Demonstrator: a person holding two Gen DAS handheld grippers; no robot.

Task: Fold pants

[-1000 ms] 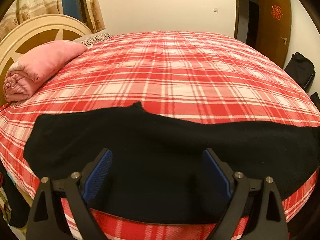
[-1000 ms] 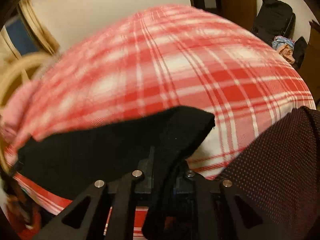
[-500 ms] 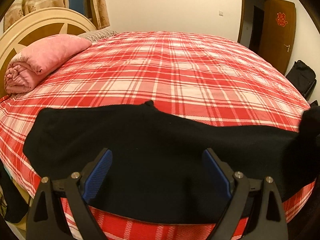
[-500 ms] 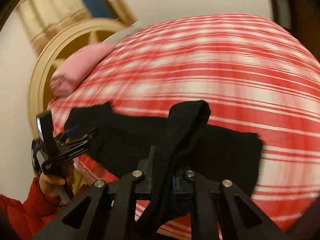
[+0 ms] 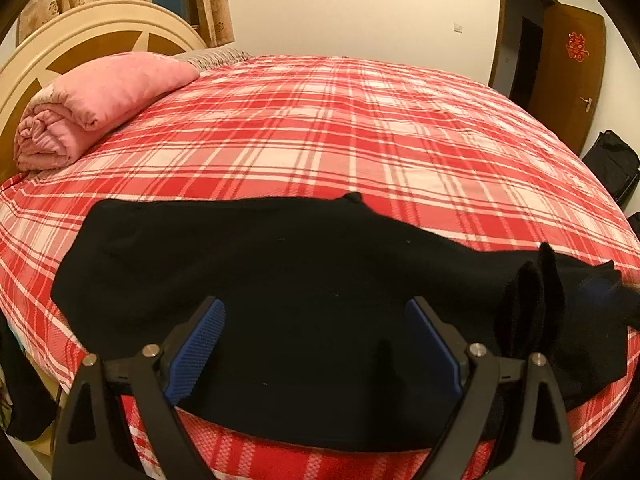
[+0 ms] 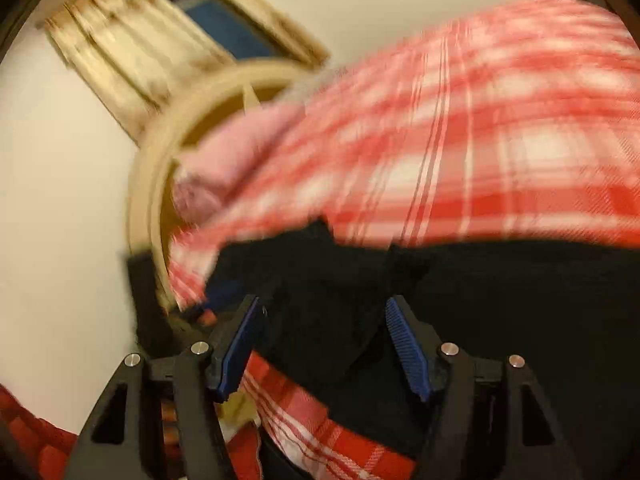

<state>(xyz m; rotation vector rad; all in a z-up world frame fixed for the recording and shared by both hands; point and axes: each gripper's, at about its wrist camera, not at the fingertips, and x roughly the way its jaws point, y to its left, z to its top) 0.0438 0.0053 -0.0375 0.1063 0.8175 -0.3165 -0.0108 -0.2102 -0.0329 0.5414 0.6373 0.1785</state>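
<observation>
Black pants [image 5: 280,280] lie along the near edge of a bed with a red plaid sheet [image 5: 340,128]. The leg end [image 5: 536,300] is bunched up on the right part of the pants. My left gripper [image 5: 316,344] is open and empty, hovering over the middle of the pants. In the blurred right wrist view the pants [image 6: 500,300] fill the lower right. My right gripper [image 6: 324,340] is open, its blue pads [image 6: 408,348] apart with black cloth lying between them, not clamped.
A rolled pink quilt [image 5: 96,100] lies by the cream headboard [image 5: 80,40] at the far left. A brown door [image 5: 572,68] and a black bag [image 5: 612,164] stand to the right of the bed. Curtains [image 6: 132,52] hang behind the headboard.
My right gripper held the pant leg end, carried it left over the pants and has opened, letting it go. The left gripper stayed open above the pants.
</observation>
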